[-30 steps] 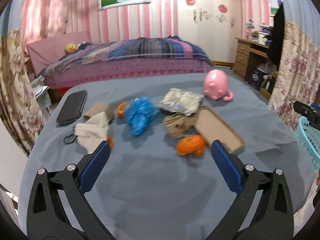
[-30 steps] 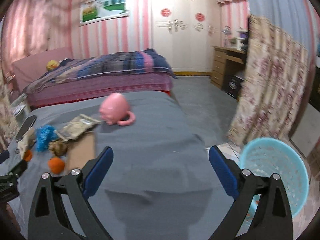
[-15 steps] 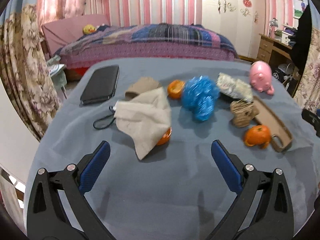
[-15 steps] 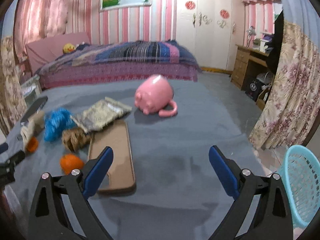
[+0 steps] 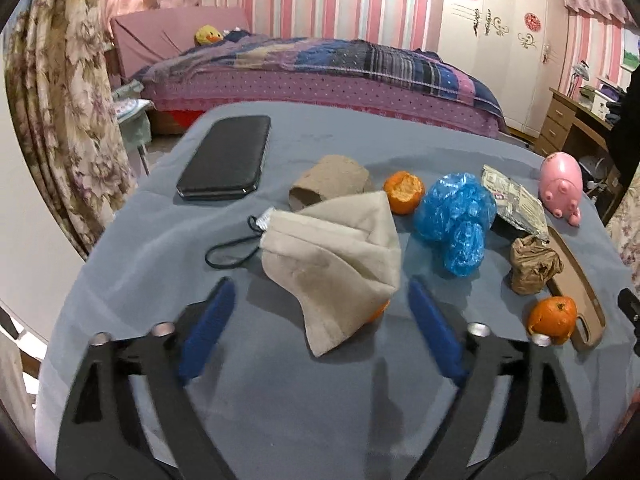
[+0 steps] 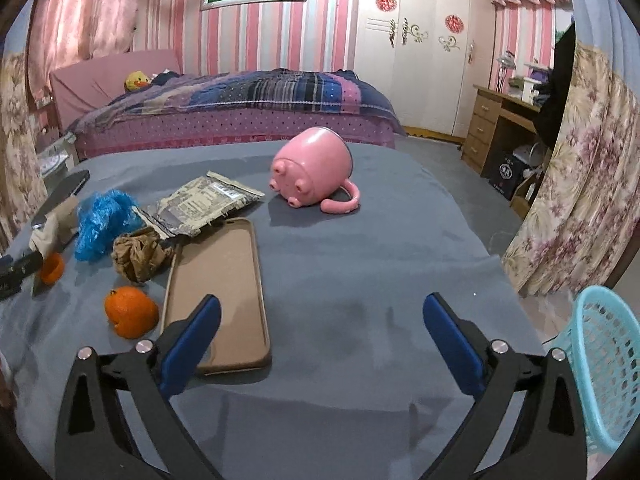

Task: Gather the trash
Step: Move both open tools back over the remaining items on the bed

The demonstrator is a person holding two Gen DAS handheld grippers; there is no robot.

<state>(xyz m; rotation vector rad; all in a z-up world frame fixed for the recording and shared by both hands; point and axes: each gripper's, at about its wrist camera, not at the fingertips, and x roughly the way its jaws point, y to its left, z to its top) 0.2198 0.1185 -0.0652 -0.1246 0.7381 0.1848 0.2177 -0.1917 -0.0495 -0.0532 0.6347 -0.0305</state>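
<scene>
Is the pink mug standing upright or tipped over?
Tipped over. The pink mug lies on its side on the grey table, its footed base facing the camera, handle resting on the surface.

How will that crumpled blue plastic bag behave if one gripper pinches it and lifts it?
The blue plastic bag looks thin and loosely crumpled, so it will probably collapse between the fingers rather than resist. It likely weighs very little and may unfurl and dangle once lifted. Its glossy film could slip, so a pinch on a thick fold seems safer.
</scene>
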